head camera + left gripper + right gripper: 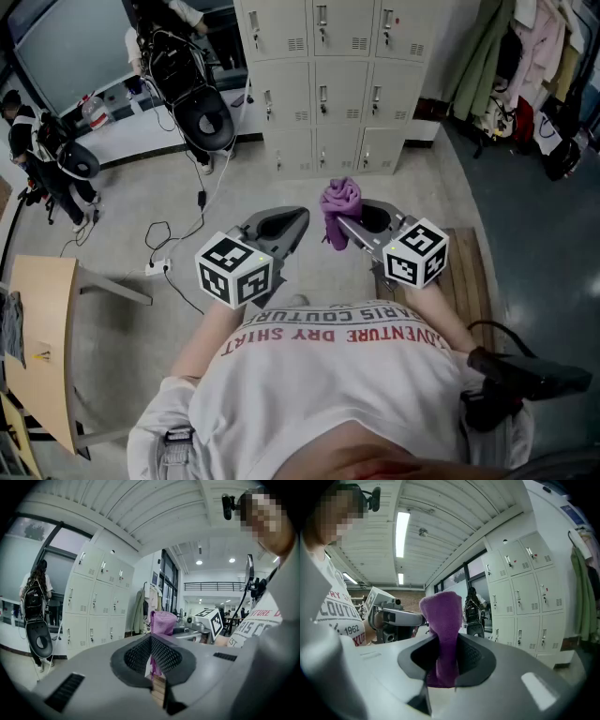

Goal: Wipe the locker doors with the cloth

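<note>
As your right gripper (342, 227) is clamping the crumpled purple cloth (339, 200), your left gripper (300, 217) is idling closed. Cream metal lockers (323, 84) are standing upper centre, well apart.

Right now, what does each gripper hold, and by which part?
The right gripper is shut on the purple cloth near one end; the bunched rest sticks out past the jaws. The left gripper holds nothing, jaws together.

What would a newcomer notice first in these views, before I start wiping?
The purple cloth stands out first, pinched upright in the right hand-held gripper at the middle of the head view. Next come the pale lockers at the top of that view, ahead of the cloth and not touching it. The left hand-held gripper beside it has its jaws together on nothing.
</note>
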